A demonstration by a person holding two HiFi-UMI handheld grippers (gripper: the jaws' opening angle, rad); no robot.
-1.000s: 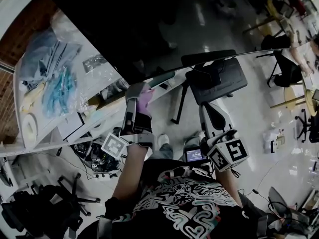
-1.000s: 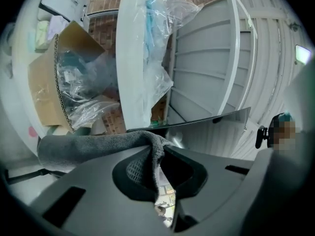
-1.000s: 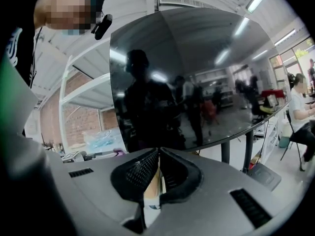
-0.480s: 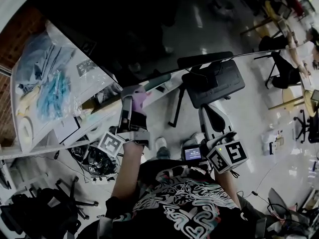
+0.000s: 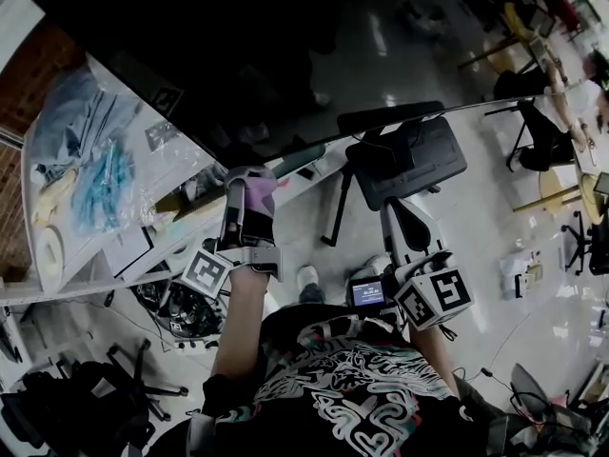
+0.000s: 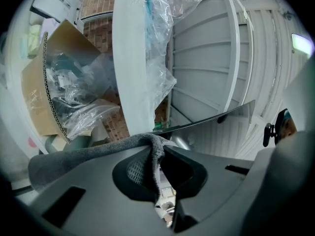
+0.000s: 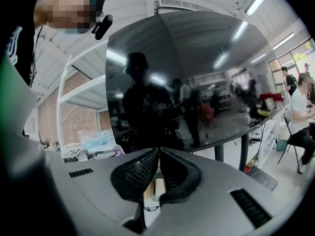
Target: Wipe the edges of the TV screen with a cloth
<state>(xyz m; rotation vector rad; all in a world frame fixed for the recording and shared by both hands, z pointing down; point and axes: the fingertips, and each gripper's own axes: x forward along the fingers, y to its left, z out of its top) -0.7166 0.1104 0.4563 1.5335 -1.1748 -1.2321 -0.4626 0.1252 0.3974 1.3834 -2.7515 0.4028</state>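
At the lower edge of the TV screen (image 5: 285, 55), the left gripper (image 5: 249, 184) pinches the cloth (image 6: 98, 151); lower right, the right gripper (image 7: 158, 151) has its jaws together, empty.

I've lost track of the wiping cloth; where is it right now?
The cloth is pinched in the left tongs and drapes off to their left. In the head view it sits left of centre, right by the TV screen edge.
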